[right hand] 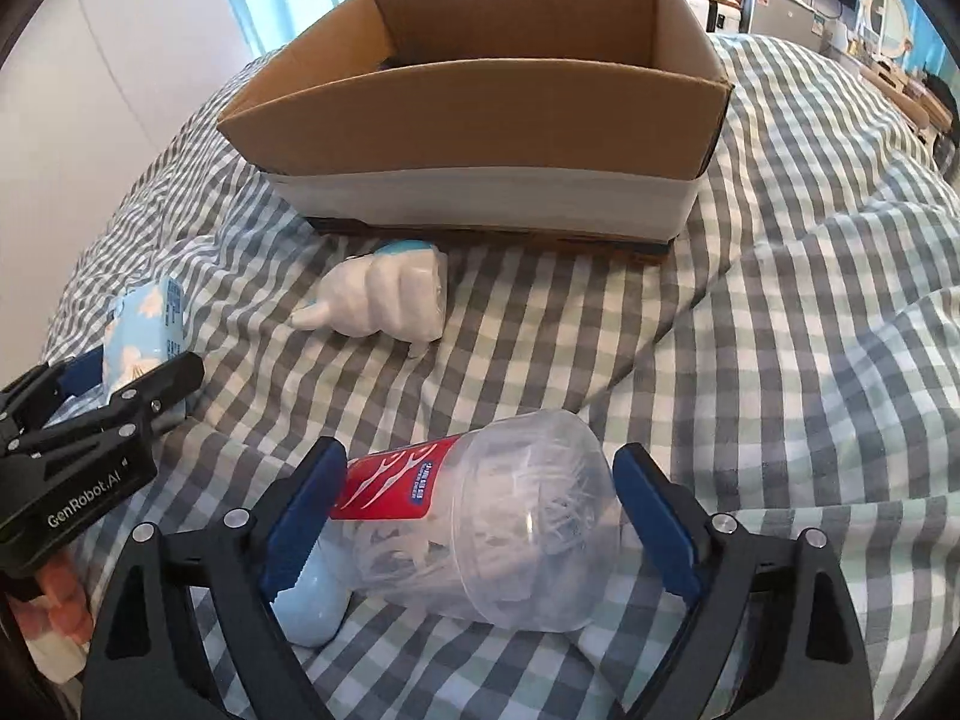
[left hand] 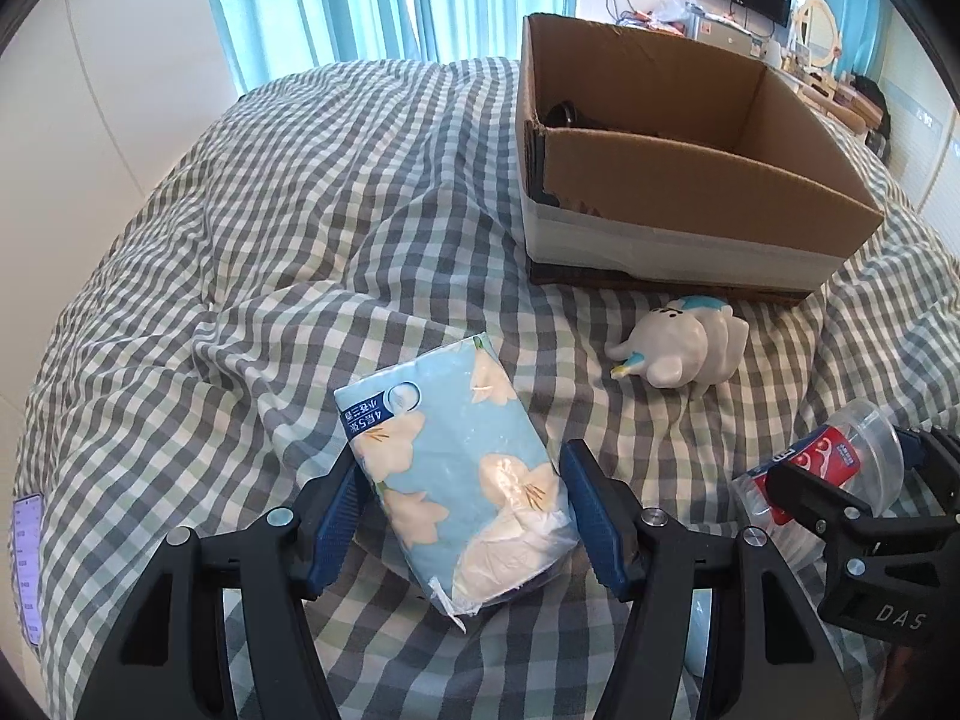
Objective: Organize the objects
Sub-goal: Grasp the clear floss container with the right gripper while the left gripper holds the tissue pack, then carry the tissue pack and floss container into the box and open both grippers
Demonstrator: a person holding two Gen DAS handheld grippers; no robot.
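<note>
Inside box [left hand: 690, 180] dark item half-hidden (unidentifiable); left tool [left hand: 462, 516] clamps tissue pack [left hand: 456, 480], right tool [right hand: 474, 516] gapes.

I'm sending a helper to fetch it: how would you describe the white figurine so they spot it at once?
Find the open cardboard box on the checked bedspread. Just in front of its near wall, apart from it, lies the white figurine, tipped on its side. Unlike the flowered blue tissue pack and the clear plastic jar, it is glossy, solid white with a blue top.
</note>
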